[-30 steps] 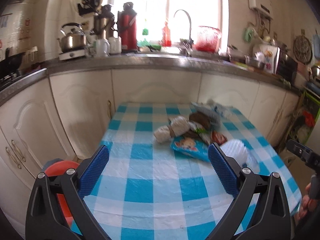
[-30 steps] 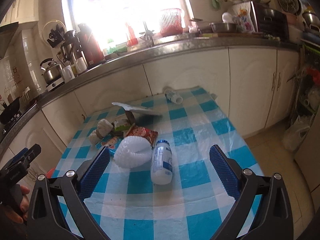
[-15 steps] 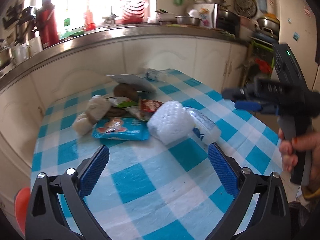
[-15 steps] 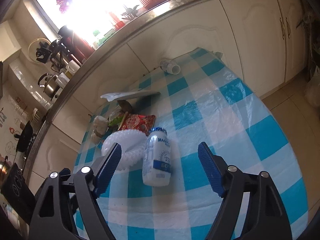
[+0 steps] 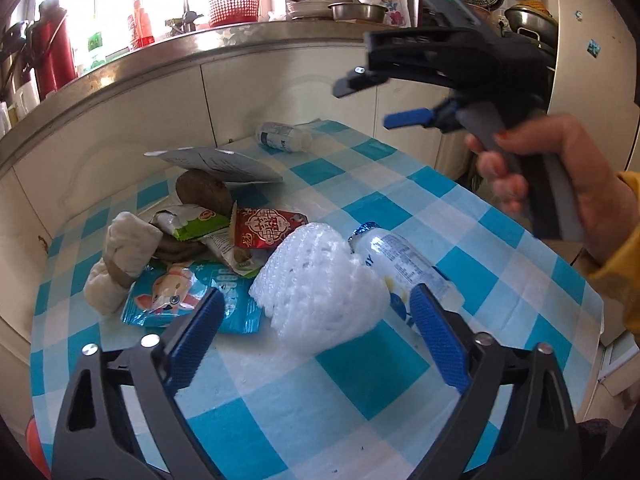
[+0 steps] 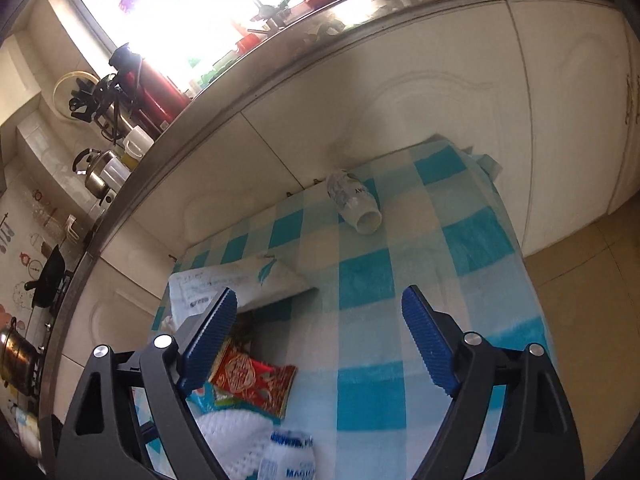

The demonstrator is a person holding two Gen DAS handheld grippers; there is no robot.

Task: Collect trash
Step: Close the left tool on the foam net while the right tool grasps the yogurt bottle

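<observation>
Left wrist view: left gripper, closing with nothing pinched, frames the white foam net at frame centre; the touching bottle may roll away; right gripper spread, opening.

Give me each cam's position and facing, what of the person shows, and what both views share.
Left wrist: on the left gripper, angled down across the checked table at the foam net; jaws closing around it, not touching. Shows the right gripper and its hand.
Right wrist: on the right gripper, looking down toward the far bottle; jaws opening, empty. No body visible.
Shared: red wrapper, foam net, both bottles, paper sheet.
</observation>
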